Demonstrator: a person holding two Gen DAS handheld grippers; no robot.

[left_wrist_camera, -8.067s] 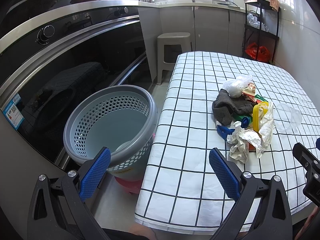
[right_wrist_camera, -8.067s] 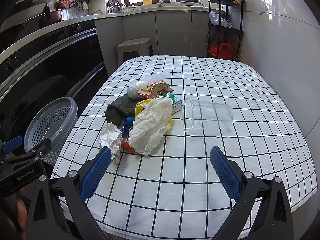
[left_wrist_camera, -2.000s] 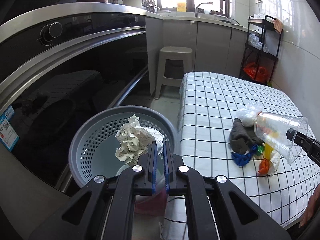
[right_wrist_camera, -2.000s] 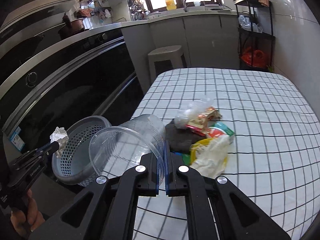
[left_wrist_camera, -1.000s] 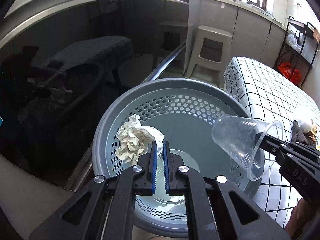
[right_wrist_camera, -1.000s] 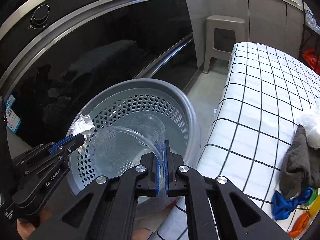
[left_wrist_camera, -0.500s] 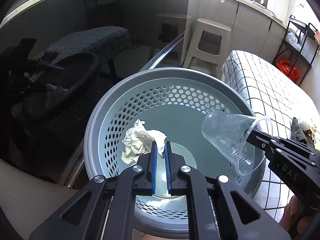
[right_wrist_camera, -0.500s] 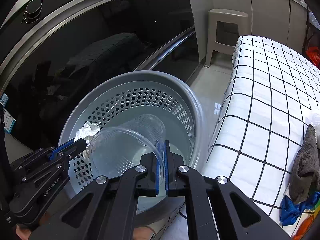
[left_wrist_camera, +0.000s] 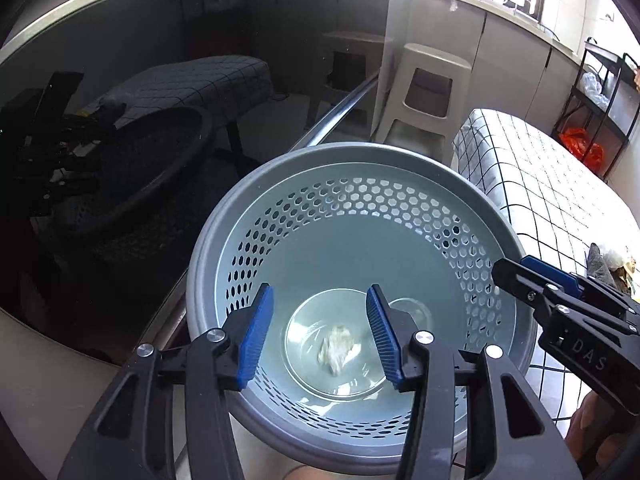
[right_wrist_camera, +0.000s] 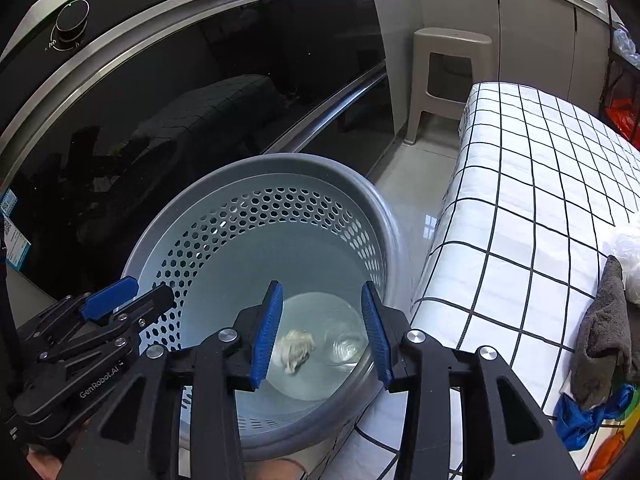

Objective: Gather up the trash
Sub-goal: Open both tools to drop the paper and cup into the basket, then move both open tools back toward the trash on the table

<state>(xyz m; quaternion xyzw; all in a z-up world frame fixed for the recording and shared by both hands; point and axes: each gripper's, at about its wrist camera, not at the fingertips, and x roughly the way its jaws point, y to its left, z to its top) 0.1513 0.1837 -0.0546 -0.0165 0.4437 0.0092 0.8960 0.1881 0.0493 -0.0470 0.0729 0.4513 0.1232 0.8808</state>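
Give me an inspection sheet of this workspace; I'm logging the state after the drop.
Surface: table under a checked cloth, beside the basket.
Job's things: basket on the floor holds the paper wad and the clear cup, side by side at the bottom.
Clutter: grey cloth, blue scrap, orange scrap and clear bag remain on the table.
Grippers: left gripper and right gripper both open, empty, above the basket.
Cables: nothing seen.
Surroundings: oven behind the basket, stool, rack with an orange bag.
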